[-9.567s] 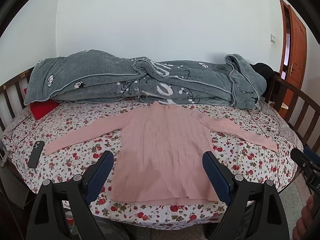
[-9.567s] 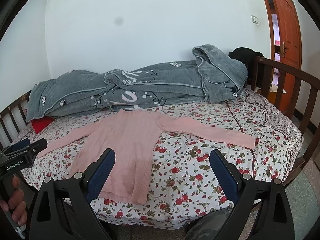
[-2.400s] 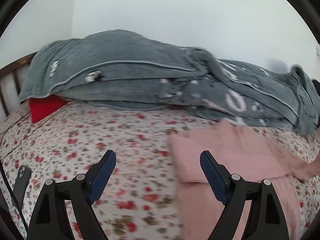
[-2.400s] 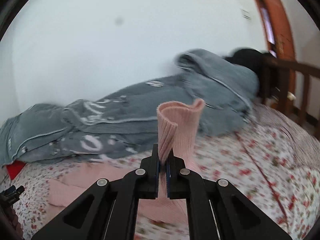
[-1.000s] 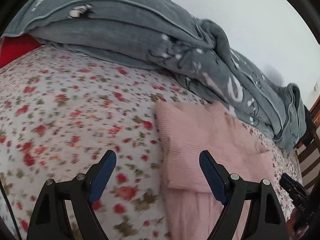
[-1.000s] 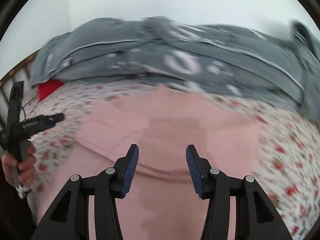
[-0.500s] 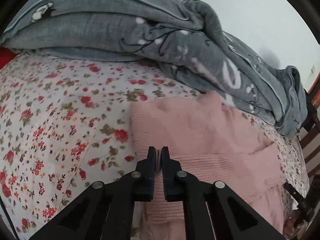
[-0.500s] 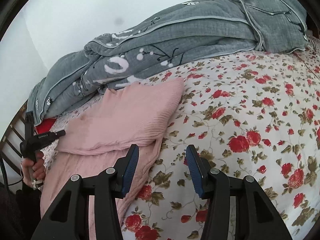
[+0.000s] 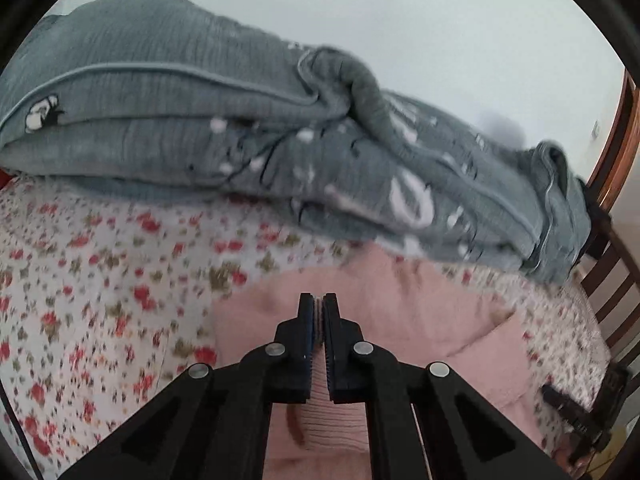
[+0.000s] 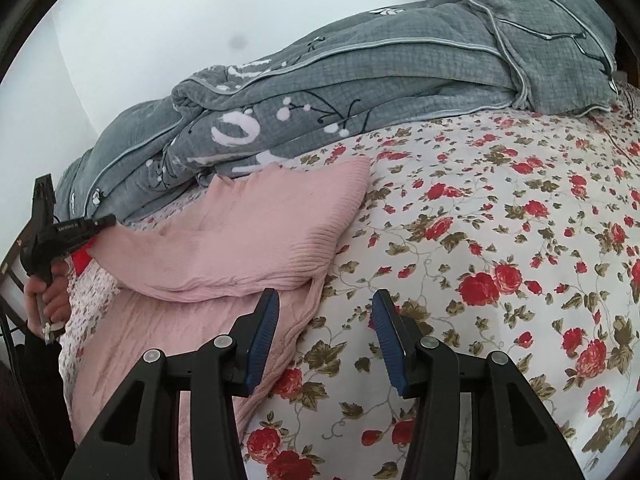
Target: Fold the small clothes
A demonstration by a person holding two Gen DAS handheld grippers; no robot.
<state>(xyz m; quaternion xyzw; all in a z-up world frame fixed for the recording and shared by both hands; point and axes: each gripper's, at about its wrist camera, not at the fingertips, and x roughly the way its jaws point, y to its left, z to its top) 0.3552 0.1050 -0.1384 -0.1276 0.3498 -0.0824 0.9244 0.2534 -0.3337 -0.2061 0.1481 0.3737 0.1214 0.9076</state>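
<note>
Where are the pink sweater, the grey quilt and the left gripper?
pink sweater (image 10: pixel 256 236): right wrist view, on the folded-over top layer.
grey quilt (image 10: pixel 360 80): right wrist view, on its side face.
left gripper (image 9: pixel 319 312): left wrist view, between its fingertips.

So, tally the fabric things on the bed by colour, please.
Pink: 1, the sweater, pinched in the shut left gripper
Grey: 1, the quilt
Red: 1, a cloth, mostly hidden
White with red flowers: 1, the bedsheet
Total: 4
</note>
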